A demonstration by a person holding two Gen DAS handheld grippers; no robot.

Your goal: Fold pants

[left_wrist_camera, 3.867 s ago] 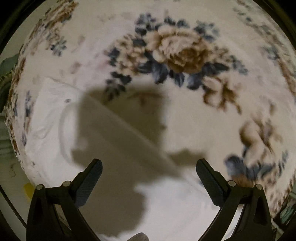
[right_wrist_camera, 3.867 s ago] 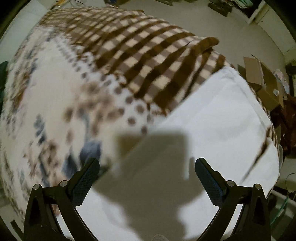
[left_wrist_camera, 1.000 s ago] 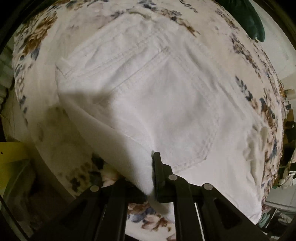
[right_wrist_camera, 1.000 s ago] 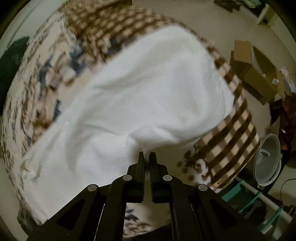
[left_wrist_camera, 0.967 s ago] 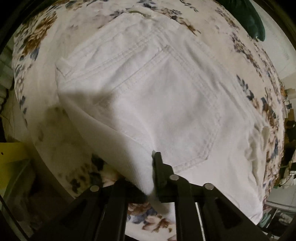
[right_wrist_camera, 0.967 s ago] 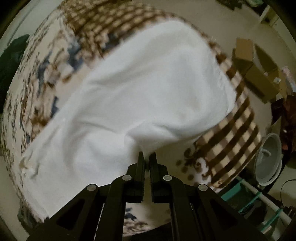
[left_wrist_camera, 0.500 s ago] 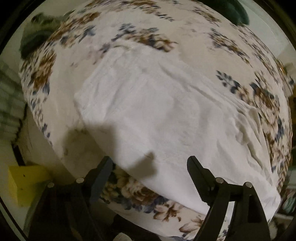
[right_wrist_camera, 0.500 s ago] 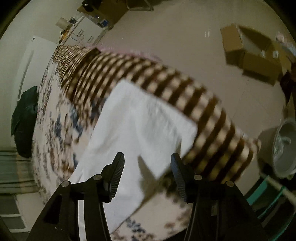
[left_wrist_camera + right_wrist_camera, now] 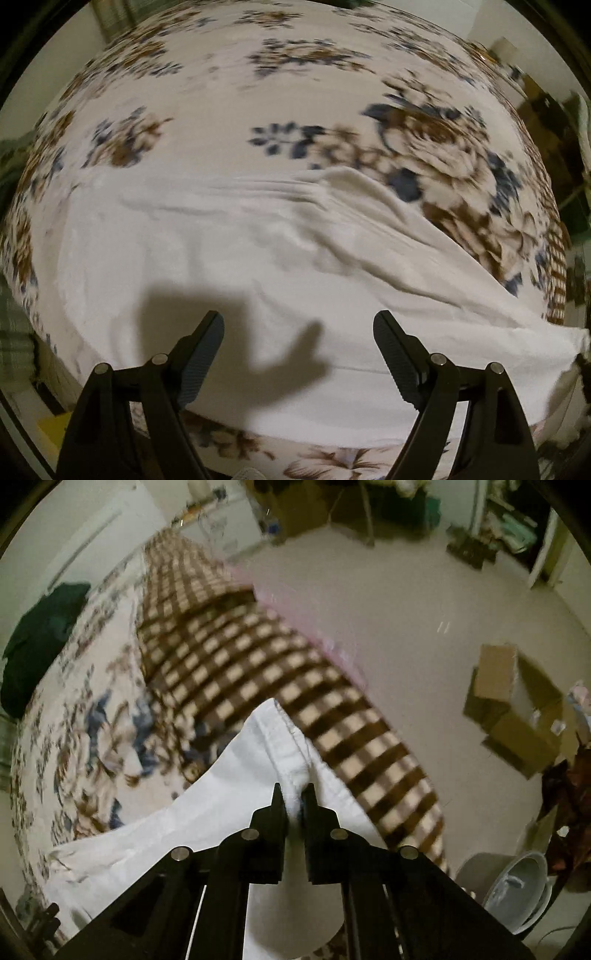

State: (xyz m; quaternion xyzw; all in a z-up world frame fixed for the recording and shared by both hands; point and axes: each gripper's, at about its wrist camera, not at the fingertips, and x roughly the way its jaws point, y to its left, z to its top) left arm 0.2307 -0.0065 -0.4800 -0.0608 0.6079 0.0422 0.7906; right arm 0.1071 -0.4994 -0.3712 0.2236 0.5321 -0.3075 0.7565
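pants (image 9: 280,266): white woven cloth, matt, heavy-looking; soft creases; stitched hem at the pinched end (image 9: 291,760)
floral blanket (image 9: 295,92): plush cloth, matt, cream with brown and blue flower print, slightly fuzzy
checked blanket (image 9: 258,657): soft cloth, matt, brown-and-cream check, along the bed's edge
left gripper (image 9: 298,332): black matt plastic fingers, ribbed rubbery pads (image 9: 205,354), small shiny metal pins
right gripper (image 9: 293,797): same black matt plastic, bright metal pins; pads pressed on white cloth
floor (image 9: 424,602): smooth, pale, faint sheen
boxes (image 9: 513,705): brown cardboard, matt
basin (image 9: 517,890): smooth grey plastic, slight gloss
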